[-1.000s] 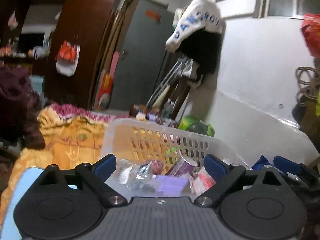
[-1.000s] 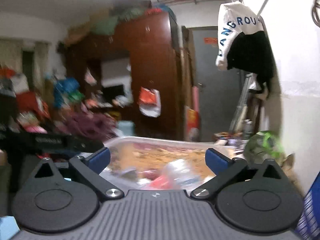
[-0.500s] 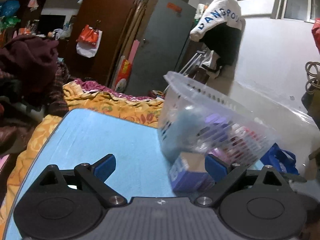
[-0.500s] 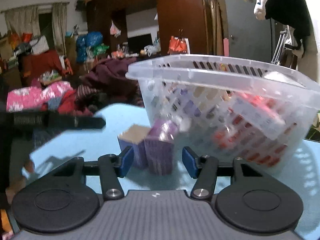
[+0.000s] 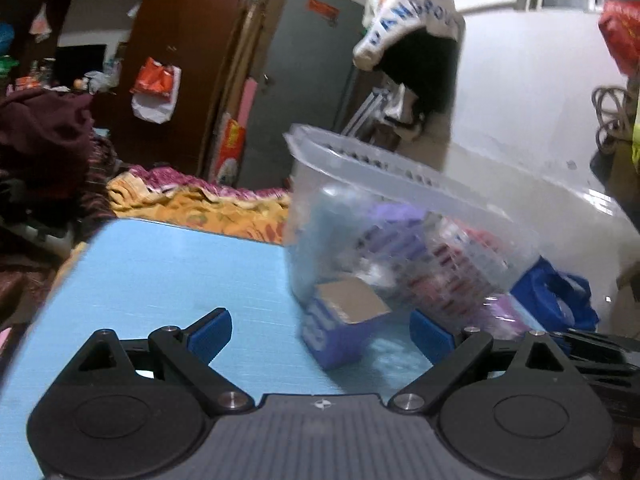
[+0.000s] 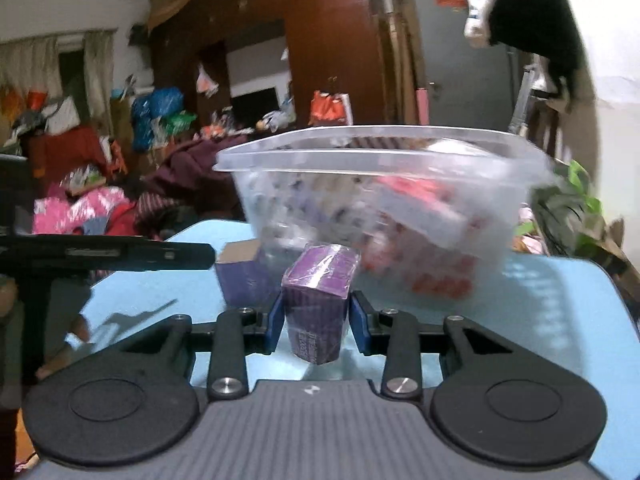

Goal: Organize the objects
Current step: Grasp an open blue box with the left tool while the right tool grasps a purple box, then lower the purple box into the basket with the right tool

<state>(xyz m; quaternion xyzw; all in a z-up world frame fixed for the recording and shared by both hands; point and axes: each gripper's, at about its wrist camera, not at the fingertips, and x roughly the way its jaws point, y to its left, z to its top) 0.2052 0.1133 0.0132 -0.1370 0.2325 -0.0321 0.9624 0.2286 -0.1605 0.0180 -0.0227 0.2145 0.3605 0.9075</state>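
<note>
One purple box (image 6: 316, 312) seemingly between right jaws.

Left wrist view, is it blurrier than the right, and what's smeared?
Left wrist view: the clear perforated plastic basket and blue carton smear with motion. Right wrist view: the purple wrapped box in the right tongs is sharper; fisheye bends both.

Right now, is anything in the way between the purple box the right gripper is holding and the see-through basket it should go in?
Only the basket's own near wall. The right gripper is shut on the purple box, low in front of the clear basket, so the box must probably rise over the rim. Above the rim, nothing visible blocks it.
</note>
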